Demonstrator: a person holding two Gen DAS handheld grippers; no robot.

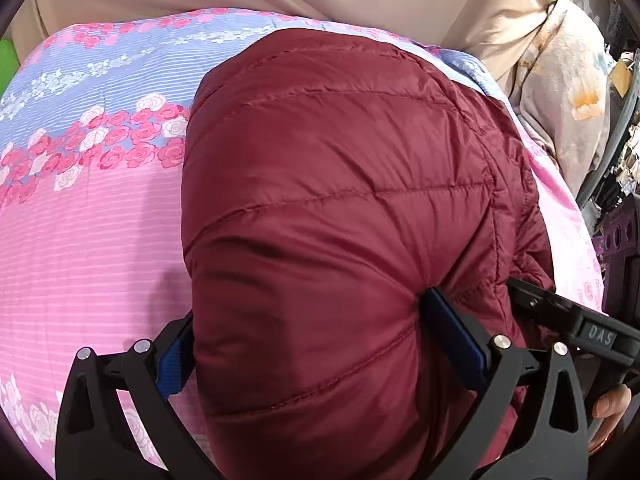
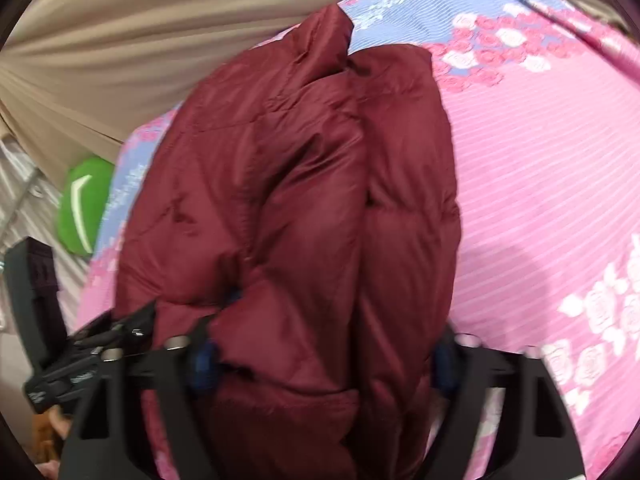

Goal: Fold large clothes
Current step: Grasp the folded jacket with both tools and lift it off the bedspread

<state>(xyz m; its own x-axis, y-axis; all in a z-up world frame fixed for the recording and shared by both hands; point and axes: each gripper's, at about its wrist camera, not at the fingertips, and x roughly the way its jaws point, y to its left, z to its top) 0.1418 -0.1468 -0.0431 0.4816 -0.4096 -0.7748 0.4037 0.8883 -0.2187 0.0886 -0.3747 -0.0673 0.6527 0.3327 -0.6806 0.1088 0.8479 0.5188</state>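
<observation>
Left wrist view: a maroon quilted jacket [image 1: 340,208] lies folded on a pink-and-blue floral bedspread [image 1: 92,216], its near end bulging between the blue pads of the left gripper [image 1: 320,344]. The right pad presses a dent into the padding and the left pad sits against the jacket's edge — the jaws stand fairly wide, clamped on the thick bundle. Only this view shows the beige curtain's right part [image 1: 460,0] with a pale flowered cloth [image 1: 568,92] below it, the cluttered dark shelf at far right, and the other gripper's black body [image 1: 592,332] entering from the right with a hand [image 1: 612,412] behind it.

Right wrist view (slightly blurred): the right gripper [image 2: 324,356] straddles the jacket [image 2: 304,208] with its jaws partly open; both pads lie against the fabric, and the jacket's centre fold and collar run away from the camera. Only here appear a green cushion [image 2: 86,204] by the bed's left edge and the left gripper's body [image 2: 80,356].

Open room: bare bedspread [image 2: 540,184] stretches wide on the jacket's far side from the curtain; the curtain side is tight.
</observation>
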